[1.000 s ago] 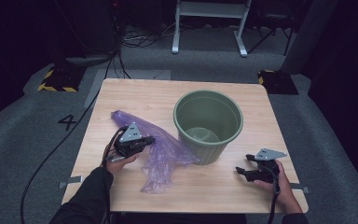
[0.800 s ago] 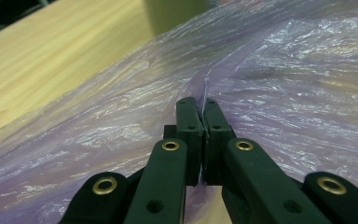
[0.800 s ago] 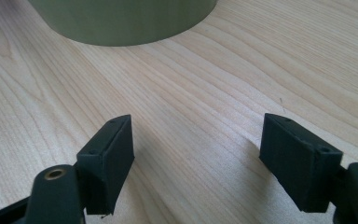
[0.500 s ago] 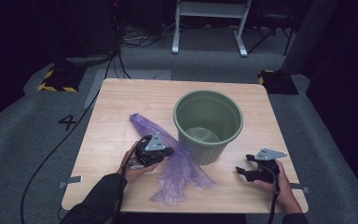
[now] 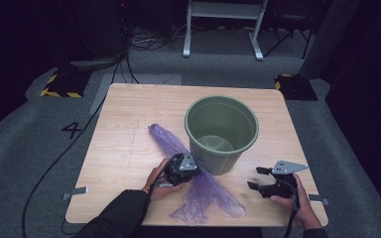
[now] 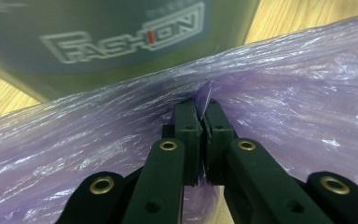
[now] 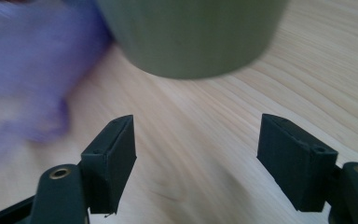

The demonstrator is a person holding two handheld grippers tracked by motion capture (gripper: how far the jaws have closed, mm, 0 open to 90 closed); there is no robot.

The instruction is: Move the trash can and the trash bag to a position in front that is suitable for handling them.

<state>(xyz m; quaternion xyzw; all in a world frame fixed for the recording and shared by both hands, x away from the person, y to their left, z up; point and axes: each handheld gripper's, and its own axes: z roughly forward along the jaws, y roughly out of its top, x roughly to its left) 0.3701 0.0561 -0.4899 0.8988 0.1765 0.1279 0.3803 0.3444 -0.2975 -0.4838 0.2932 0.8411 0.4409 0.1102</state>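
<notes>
Left hand-held gripper (image 6: 203, 105) pinching crinkly purple plastic bag (image 6: 284, 98), ribbed green bin (image 5: 222, 133) apparently touching

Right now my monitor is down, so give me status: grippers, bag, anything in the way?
Left gripper shut on purple bag. Right gripper open, holding nothing, low over table. Bag lies flat against green bin. Nothing between right gripper and bag.
</notes>
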